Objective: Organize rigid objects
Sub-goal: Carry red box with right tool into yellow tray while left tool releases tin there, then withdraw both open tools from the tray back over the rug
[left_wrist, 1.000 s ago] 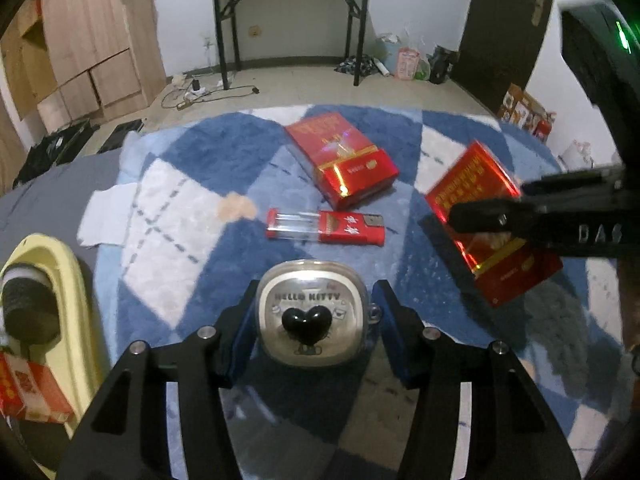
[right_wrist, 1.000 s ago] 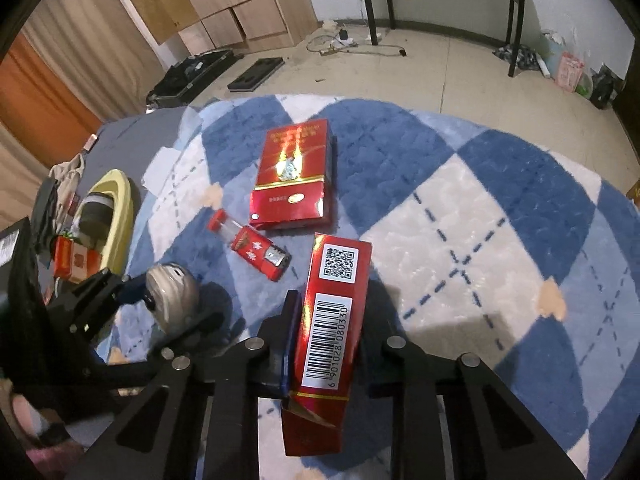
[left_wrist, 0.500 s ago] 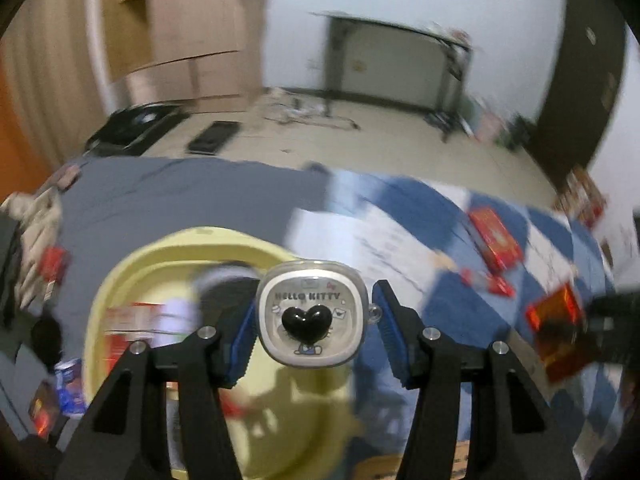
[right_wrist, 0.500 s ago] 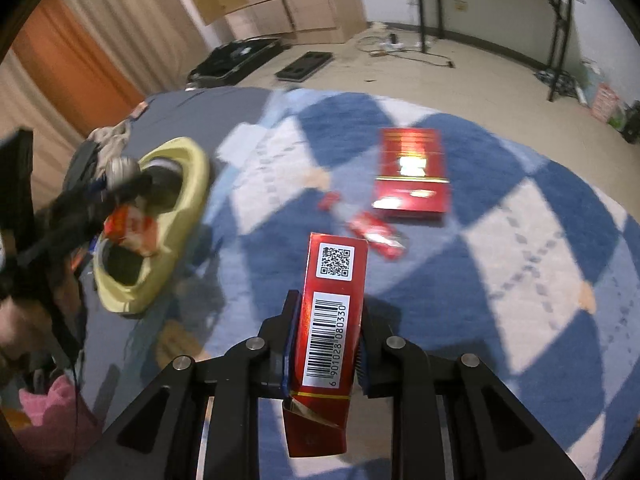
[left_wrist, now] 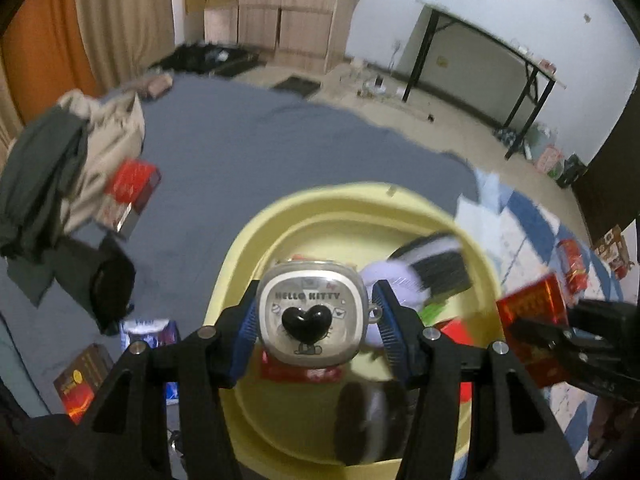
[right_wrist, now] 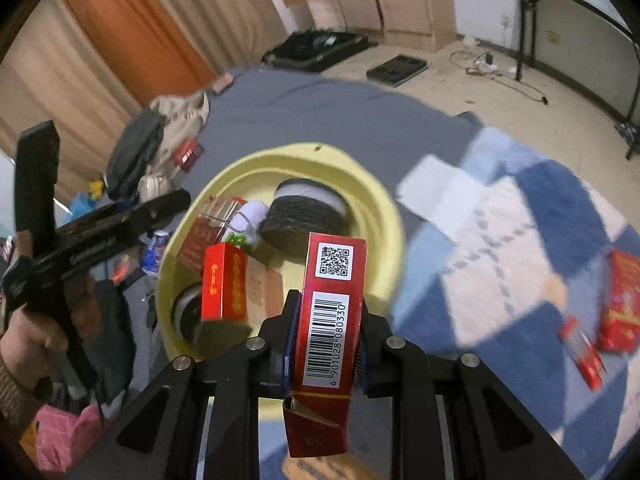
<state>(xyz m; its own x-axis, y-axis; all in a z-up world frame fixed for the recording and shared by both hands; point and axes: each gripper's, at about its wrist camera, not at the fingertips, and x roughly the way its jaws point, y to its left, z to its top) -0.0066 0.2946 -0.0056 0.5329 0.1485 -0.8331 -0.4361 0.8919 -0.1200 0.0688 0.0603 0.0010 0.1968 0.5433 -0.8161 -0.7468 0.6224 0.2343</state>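
My left gripper (left_wrist: 314, 320) is shut on a silver Hello Kitty tin (left_wrist: 312, 318) with a black heart knob and holds it above the yellow basin (left_wrist: 360, 204). My right gripper (right_wrist: 326, 338) is shut on a red carton (right_wrist: 330, 316) with a barcode, held upright at the basin's (right_wrist: 384, 216) near rim. The basin holds a black-and-white roll (right_wrist: 304, 216), red boxes (right_wrist: 222, 284) and a white object. The red carton also shows in the left wrist view (left_wrist: 534, 312) at the right.
The basin sits on a grey sheet (left_wrist: 260, 152) next to a blue-and-white checked rug (right_wrist: 520, 240). A red box (right_wrist: 620, 304) and a red tube (right_wrist: 582, 352) lie on the rug. Clothes (left_wrist: 52, 176), a red box (left_wrist: 130, 188) and small packets lie left.
Both grippers have swung left from the rug to the yellow basin, each still holding its object. The basin now fills the middle of both views.
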